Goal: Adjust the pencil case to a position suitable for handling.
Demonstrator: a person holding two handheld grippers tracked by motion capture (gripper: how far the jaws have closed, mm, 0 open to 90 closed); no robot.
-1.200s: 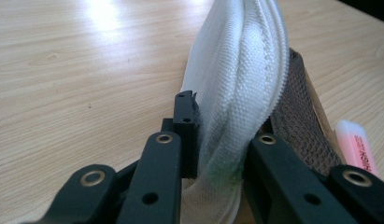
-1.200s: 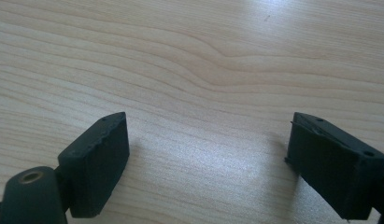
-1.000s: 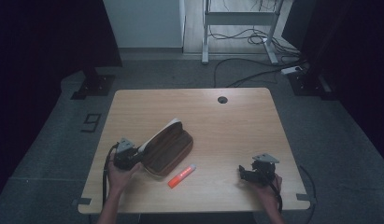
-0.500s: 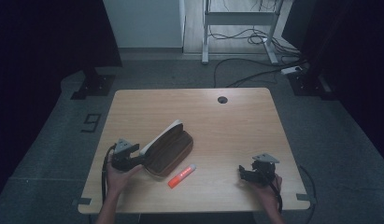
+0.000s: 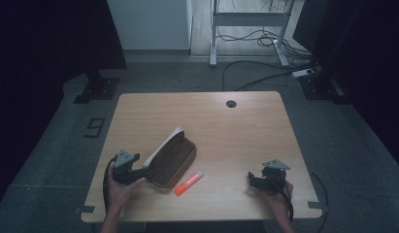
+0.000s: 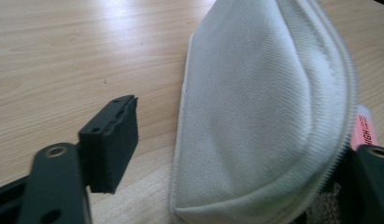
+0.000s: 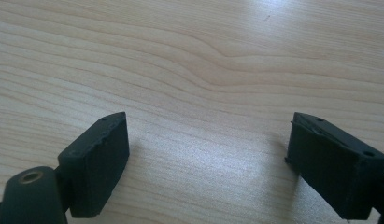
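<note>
A brown pencil case (image 5: 174,158) lies open on the wooden table (image 5: 211,121), its white cloth flap (image 6: 259,116) raised along the left side. My left gripper (image 5: 144,170) is at the case's near-left end. Its jaws have just been opening and now stand open, with the flap's zipped edge between them; the left pad (image 6: 112,140) is clear of the cloth. An orange highlighter (image 5: 189,183) lies just right of the case, and its tip (image 6: 365,130) peeks out behind the flap. My right gripper (image 5: 252,179) rests open near the front right, over bare wood (image 7: 208,158).
A round cable hole (image 5: 230,103) sits near the table's far edge. Bare wood stretches between the highlighter and the right gripper. A desk frame and cables (image 5: 250,29) stand on the floor beyond the table.
The left gripper has shifted slightly toward the near edge at the case's end. The case, the highlighter and the right gripper have stayed where they were.
</note>
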